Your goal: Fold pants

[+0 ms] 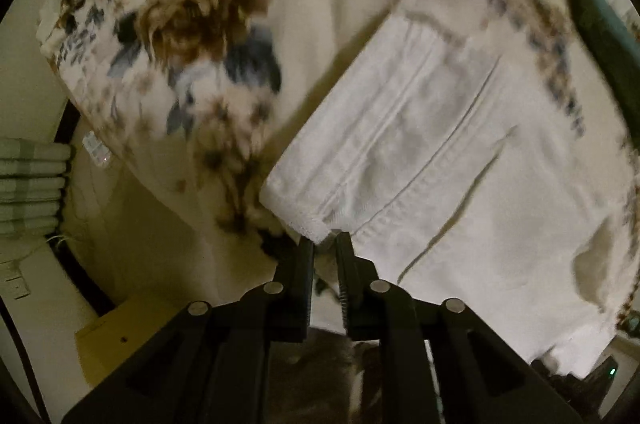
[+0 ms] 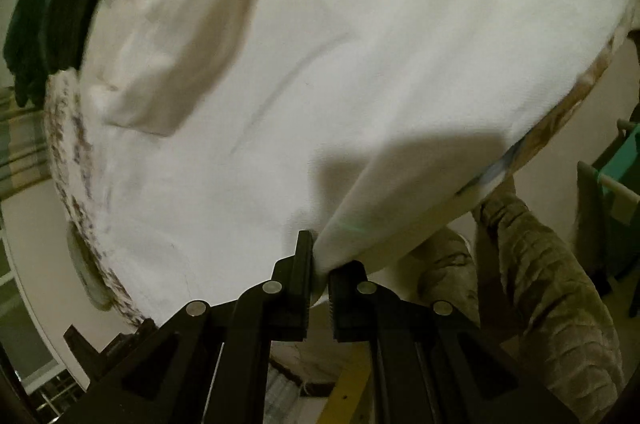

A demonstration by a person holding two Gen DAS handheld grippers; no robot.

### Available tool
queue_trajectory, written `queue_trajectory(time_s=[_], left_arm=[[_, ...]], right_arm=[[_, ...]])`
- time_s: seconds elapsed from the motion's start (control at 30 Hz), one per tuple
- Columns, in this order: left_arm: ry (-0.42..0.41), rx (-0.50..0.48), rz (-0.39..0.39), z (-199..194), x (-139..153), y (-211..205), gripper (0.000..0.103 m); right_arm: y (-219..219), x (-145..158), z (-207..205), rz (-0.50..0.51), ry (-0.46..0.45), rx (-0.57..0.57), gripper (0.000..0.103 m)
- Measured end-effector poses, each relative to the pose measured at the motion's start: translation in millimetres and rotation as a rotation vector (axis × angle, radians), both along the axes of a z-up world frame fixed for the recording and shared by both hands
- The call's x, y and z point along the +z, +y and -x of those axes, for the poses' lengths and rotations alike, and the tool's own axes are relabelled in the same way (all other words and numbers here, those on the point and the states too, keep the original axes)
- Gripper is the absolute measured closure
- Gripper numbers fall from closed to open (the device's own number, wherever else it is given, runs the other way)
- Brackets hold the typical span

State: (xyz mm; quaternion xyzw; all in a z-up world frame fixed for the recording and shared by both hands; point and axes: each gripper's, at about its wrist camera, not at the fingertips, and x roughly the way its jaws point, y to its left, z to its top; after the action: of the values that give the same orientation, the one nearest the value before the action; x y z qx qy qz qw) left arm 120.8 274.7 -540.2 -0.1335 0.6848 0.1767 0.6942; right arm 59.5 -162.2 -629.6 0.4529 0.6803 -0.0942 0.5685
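Across the round counter covered by a cream floral-print cloth, the white cotton-twill pants are spread flat, filling most of the right wrist view and the right half of the left wrist view. Judged from the stitched seams, the patch pocket and the way the cloth sags in soft ridges, the garment is taken to be light, limp and only slightly stiffened along its double-stitched hems and seams; no slipperiness or fragility is suggested. Those thicker hemmed edges are judged the best places for a hold, since a single thin layer could slide out of a pinch.

In the left wrist view the long axis is seen to run from the near centre, at the hemmed end, up toward the far right. Which end is the waistband cannot be told for certain.

On the near edge, a stitched corner of the hem is met by the left hand-held gripper, whose jaws are drawn narrow about it, though a sliver of gap shows and a firm pinch cannot be confirmed. A lifted fold of the white cloth is pinched by the right hand-held gripper, the fabric rising from the counter into its jaws.
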Motion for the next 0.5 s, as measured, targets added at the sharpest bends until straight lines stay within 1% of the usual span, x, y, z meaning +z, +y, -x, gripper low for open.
queue_trajectory(time_s=[0.07,0.1,0.13,0.17,0.2,0.23,0.27,0.3,0.33,0.4,0.43,0.47,0.5], left_arm=[[0.027,-0.05,-0.052,1,2,-16,0.089],[0.025,-0.082,-0.064,1,6,-26,0.083],[0.009,-0.12,-0.088,1,16,-38,0.074],[-0.004,-0.149,-0.103,3,25,-50,0.063],[-0.024,-0.194,-0.115,2,35,-66,0.056],[-0.036,-0.222,-0.121,1,40,-73,0.037],[-0.051,-0.264,-0.127,-2,46,-91,0.018],[-0.062,-0.296,-0.12,-12,56,-102,0.014],[-0.076,-0.346,-0.111,-20,63,-130,0.014],[-0.095,-0.411,-0.104,-29,67,-173,0.014],[-0.101,-0.448,-0.104,-34,66,-193,0.014],[-0.101,-0.484,-0.104,-41,67,-227,0.014],[-0.101,-0.508,-0.103,-46,62,-246,0.014]], right_arm=[[-2,-16,-1,-0.033,0.027,0.028,0.091],[-7,-18,1,-0.054,0.03,0.035,0.087],[-12,-19,1,-0.085,0.033,0.039,0.077],[-19,-18,2,-0.106,0.026,0.038,0.069],[-24,-13,4,-0.108,0.014,0.038,0.052],[-32,-6,7,-0.095,0.002,0.038,0.045],[-42,1,11,-0.079,-0.008,0.033,0.045],[-55,8,16,-0.062,-0.012,0.02,0.045],[-67,13,21,-0.046,-0.011,0.001,0.045],[-101,26,31,-0.002,-0.013,-0.064,0.045],[-123,34,37,0.03,-0.019,-0.105,0.045],[-146,41,41,0.069,-0.023,-0.14,0.045],[-168,49,43,0.113,-0.027,-0.168,0.045]])
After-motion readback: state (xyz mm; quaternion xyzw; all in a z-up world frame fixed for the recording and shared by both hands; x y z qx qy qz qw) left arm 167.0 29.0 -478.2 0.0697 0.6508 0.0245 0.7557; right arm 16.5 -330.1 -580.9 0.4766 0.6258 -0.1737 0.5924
